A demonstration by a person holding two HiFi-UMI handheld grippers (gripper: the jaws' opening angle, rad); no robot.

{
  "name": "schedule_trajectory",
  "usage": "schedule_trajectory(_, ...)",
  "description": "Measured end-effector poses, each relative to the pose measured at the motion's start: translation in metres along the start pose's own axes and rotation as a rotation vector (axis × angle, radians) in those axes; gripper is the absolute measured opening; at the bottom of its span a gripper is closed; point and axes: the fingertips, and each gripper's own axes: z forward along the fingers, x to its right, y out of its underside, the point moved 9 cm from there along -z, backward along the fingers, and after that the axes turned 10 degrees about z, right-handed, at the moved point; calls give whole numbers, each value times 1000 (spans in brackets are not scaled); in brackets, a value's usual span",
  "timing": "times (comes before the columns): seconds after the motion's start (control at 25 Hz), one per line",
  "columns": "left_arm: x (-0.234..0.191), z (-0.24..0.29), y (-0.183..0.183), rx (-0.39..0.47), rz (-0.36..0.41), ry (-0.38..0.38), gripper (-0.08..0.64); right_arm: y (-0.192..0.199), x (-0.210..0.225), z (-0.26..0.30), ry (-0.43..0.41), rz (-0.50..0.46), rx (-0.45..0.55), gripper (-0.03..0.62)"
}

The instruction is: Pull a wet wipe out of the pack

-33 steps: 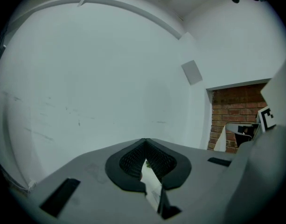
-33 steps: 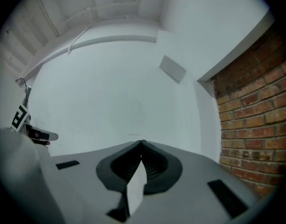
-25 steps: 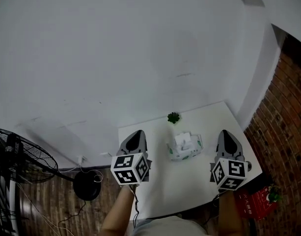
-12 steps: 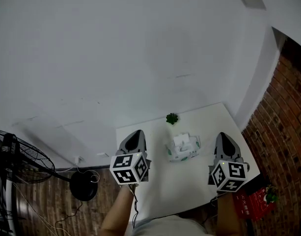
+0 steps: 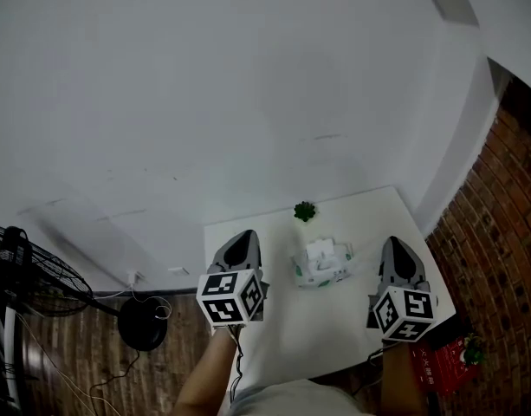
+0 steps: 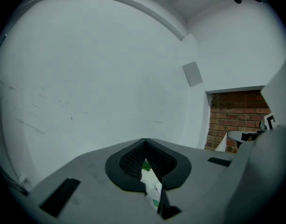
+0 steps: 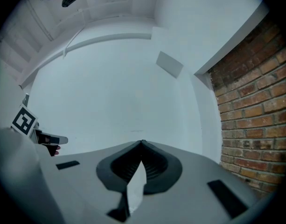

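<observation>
A white wet wipe pack [image 5: 321, 266] with green print lies on the small white table [image 5: 282, 336], a wipe sticking up from its top. My left gripper [image 5: 239, 237] hovers to the left of the pack, apart from it, jaws shut with nothing held. My right gripper [image 5: 393, 243] hovers to the right of it, also shut and holding nothing. In the left gripper view the left gripper [image 6: 145, 140] has its tips together, and a sliver of the pack [image 6: 152, 189] shows below them. In the right gripper view the right gripper [image 7: 142, 142] is closed the same way.
A little green plant [image 5: 305, 211] stands at the table's far edge, just behind the pack. A standing fan [image 5: 18, 276] and its round base [image 5: 142, 332] are on the floor to the left. A red object [image 5: 447, 360] lies by the table's right corner. A white wall rises behind.
The head view has shifted slightly. Both grippers and the pack keep almost the same places.
</observation>
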Motion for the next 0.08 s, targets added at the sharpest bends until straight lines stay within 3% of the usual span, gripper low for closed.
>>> schedule_trajectory(0.08,0,1,-1,2,0,0,0,-1,0,1,-1,-1,2,2)
